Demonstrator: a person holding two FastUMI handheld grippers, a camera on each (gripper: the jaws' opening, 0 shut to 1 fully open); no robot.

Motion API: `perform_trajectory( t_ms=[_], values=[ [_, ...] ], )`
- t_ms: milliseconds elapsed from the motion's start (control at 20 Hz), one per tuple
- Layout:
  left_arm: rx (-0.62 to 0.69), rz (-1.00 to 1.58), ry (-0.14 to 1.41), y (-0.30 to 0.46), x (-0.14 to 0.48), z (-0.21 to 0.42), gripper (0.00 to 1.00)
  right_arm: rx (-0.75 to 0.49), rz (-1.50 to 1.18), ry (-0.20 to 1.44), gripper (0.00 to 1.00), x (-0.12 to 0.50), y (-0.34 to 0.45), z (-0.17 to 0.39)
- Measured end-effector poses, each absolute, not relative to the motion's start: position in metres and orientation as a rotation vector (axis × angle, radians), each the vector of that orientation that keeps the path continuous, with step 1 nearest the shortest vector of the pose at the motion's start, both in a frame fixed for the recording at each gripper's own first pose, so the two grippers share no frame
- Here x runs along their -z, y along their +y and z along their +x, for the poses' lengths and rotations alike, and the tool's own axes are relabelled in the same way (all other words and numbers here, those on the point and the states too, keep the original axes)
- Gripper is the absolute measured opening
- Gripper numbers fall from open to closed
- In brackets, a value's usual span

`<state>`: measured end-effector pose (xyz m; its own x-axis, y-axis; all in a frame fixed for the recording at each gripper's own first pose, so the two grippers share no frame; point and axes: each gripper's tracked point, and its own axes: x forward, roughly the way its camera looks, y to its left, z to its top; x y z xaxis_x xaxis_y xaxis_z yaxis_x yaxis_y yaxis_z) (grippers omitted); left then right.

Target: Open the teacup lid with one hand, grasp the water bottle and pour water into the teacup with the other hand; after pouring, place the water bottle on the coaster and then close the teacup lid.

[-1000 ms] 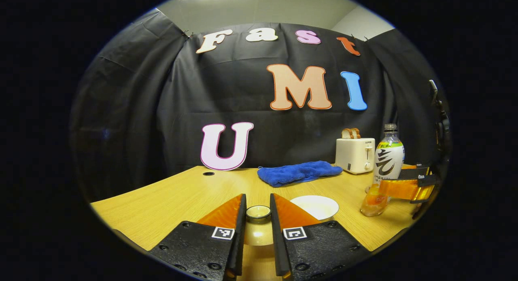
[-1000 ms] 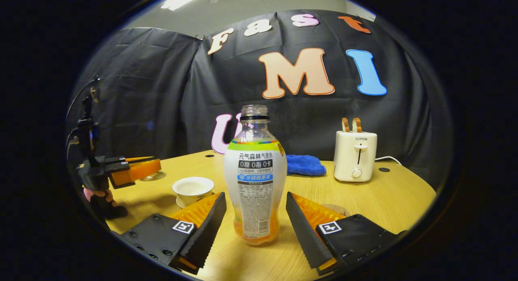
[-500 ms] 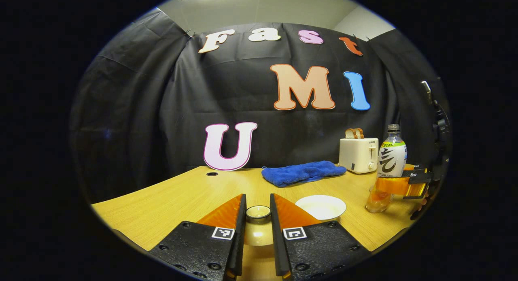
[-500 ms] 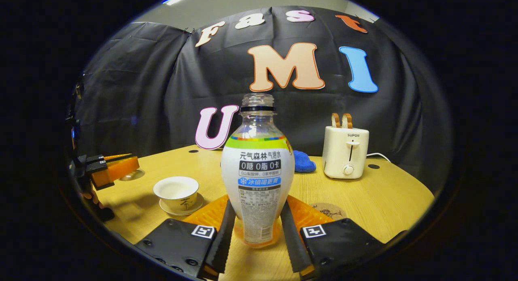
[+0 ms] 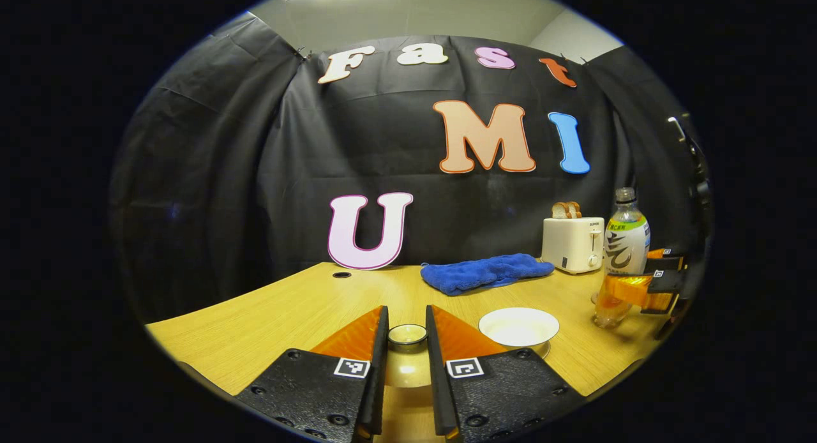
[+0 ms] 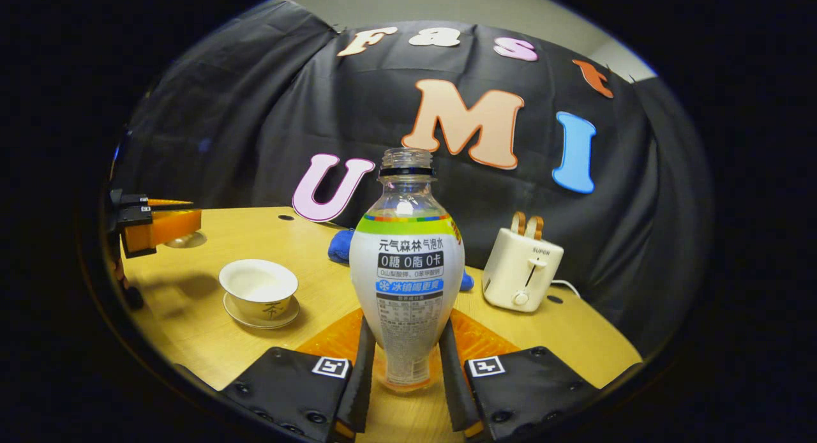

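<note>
The left gripper (image 5: pixel 406 341) is level and low over the near edge of the table, its fingers closed in to a narrow gap on the lid knob they grip. The right gripper (image 6: pixel 404 360) has both fingers pressed against the lower sides of the water bottle, holding it upright, and its view stands tilted against the table.

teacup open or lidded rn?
Open. The teacup sits on its saucer with the bowl exposed; the left gripper holds the lid by its knob, away from the cup.
</note>
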<state>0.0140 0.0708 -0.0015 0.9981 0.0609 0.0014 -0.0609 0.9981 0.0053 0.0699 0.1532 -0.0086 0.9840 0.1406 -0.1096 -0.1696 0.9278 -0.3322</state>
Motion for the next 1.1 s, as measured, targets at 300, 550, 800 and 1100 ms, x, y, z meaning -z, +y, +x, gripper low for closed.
perform_trajectory(
  t_ms=[300, 550, 800, 1100],
  values=[
    [-0.082, 0.006, -0.001, 0.078, 0.001, 0.016, 0.29, -0.096, -0.678, 0.029, 0.53, -0.03, 0.15, 0.082],
    [-0.087, 0.006, -0.001, 0.081, 0.002, 0.016, 0.29, -0.019, -0.911, 0.036, 0.53, -0.039, 0.129, 0.1],
    [-0.087, 0.005, 0.0, 0.081, 0.003, 0.015, 0.29, -0.002, -1.057, 0.023, 0.53, -0.039, 0.123, 0.105],
    [-0.088, 0.005, 0.0, 0.081, 0.002, 0.014, 0.29, 0.005, -1.272, -0.026, 0.53, -0.026, 0.132, 0.108]
  ],
)
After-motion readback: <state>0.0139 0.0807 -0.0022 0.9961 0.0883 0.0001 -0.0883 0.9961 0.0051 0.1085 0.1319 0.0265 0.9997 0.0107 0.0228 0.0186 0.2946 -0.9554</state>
